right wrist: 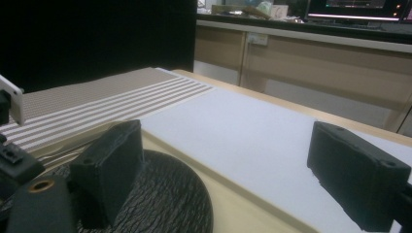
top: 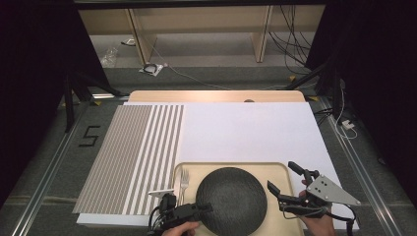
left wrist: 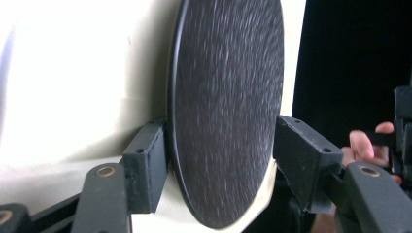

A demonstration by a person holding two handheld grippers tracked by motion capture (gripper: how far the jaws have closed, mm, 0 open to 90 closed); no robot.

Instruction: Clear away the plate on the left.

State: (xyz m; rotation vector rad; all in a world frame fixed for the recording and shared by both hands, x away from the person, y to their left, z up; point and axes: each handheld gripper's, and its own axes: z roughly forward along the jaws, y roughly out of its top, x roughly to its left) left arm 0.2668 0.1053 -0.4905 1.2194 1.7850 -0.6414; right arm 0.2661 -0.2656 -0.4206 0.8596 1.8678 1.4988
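Note:
A dark round plate [top: 231, 199] lies flat on a cream tray [top: 275, 169] at the table's near edge. My left gripper [top: 204, 209] reaches in from the lower left to the plate's left rim. In the left gripper view the plate [left wrist: 228, 97] passes between the jaws of the left gripper [left wrist: 218, 155], which stand open, one on each side of the rim, without pressing on it. My right gripper [top: 284, 177] hovers just right of the plate, open and holding nothing. In the right gripper view the right gripper [right wrist: 223, 165] has its jaws wide apart above the plate [right wrist: 165, 194] and the tray [right wrist: 233, 204].
A fork [top: 184, 182] lies on the tray's left side, next to the left gripper. A white mat [top: 246, 128] covers the table beyond the tray, with a striped mat [top: 133, 152] to its left. The hand that holds the right gripper [left wrist: 369, 145] is seen past the plate.

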